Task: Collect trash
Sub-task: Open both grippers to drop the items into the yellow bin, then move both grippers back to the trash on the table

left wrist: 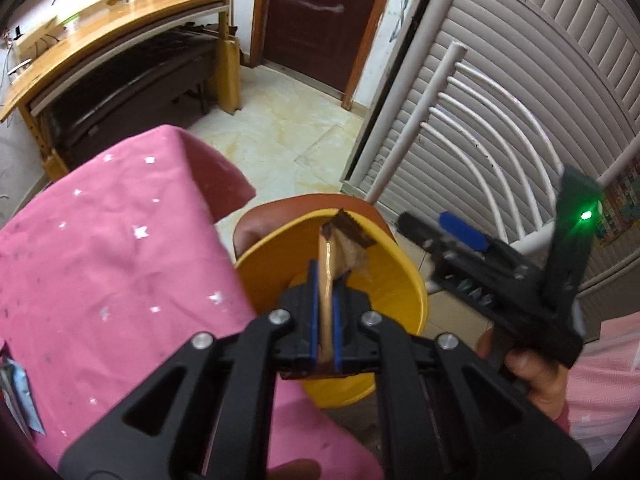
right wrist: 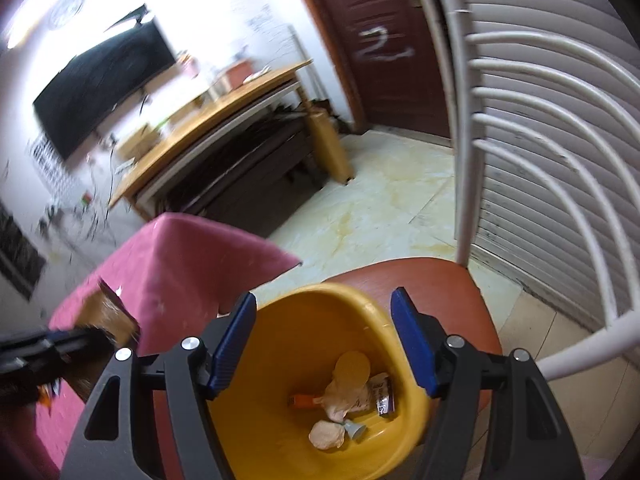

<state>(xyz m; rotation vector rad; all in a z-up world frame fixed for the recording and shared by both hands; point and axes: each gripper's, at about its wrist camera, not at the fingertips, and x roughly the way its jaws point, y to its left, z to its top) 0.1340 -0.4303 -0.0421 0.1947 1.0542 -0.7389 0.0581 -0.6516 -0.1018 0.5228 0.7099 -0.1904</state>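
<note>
A flat tan and brown wrapper [left wrist: 329,256] with a serrated top edge stands upright between the blue pads of my left gripper [left wrist: 328,284], which is shut on it. It hangs over the near rim of the yellow bin [left wrist: 400,280]. The bin [right wrist: 288,344] sits on a red-brown chair seat [right wrist: 440,280] and holds several scraps: crumpled paper [right wrist: 344,396], a small printed packet [right wrist: 382,398] and an orange piece [right wrist: 304,401]. My right gripper [right wrist: 324,344] hovers open above the bin's mouth, nothing between its pads. It also shows in the left wrist view as the right gripper [left wrist: 436,228], with a hand [left wrist: 532,372] holding it.
A table under a pink starred cloth [left wrist: 112,248] stands left of the bin, with a packet [left wrist: 18,396] at its left edge. White chair-back rails [right wrist: 532,128] and a louvred shutter [left wrist: 520,40] close the right side. A wooden desk [left wrist: 120,28] and brown door [left wrist: 320,12] lie beyond the tiled floor [left wrist: 288,136].
</note>
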